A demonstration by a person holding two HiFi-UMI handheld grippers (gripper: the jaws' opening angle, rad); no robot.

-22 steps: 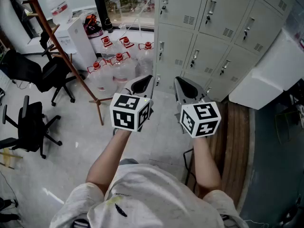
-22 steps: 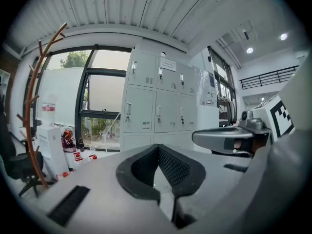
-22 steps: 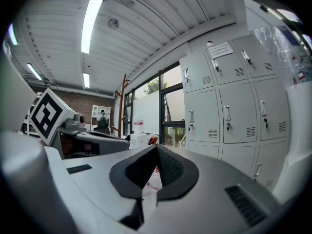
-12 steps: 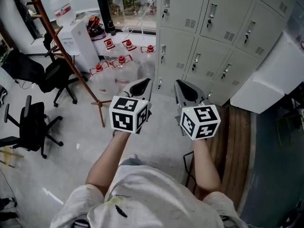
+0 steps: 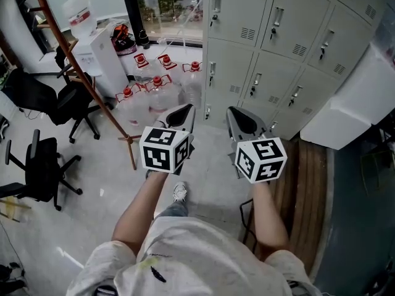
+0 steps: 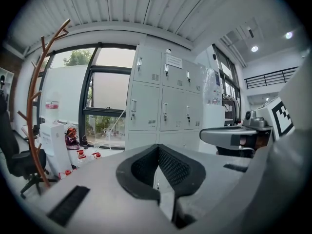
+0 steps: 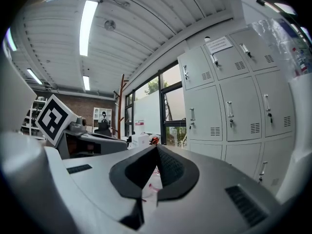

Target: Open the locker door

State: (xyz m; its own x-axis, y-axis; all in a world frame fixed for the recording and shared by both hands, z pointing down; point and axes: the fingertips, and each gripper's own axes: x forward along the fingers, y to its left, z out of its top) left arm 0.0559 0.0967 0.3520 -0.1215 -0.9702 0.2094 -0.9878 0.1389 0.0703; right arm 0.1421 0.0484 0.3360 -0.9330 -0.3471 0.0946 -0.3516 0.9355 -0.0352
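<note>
We see a pale glossy floor (image 5: 92,214) with black office chairs (image 5: 40,165) at left. A rust-brown branching stand (image 5: 92,85) rises beside them. A dark-framed window (image 5: 166,5) lies at the far side. Strip lights (image 7: 87,21) line a ribbed white ceiling (image 7: 146,43).

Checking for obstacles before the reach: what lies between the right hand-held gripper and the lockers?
Nothing: the head view shows only bare floor between the right hand-held gripper and the lockers; water jugs stand off left.
</note>
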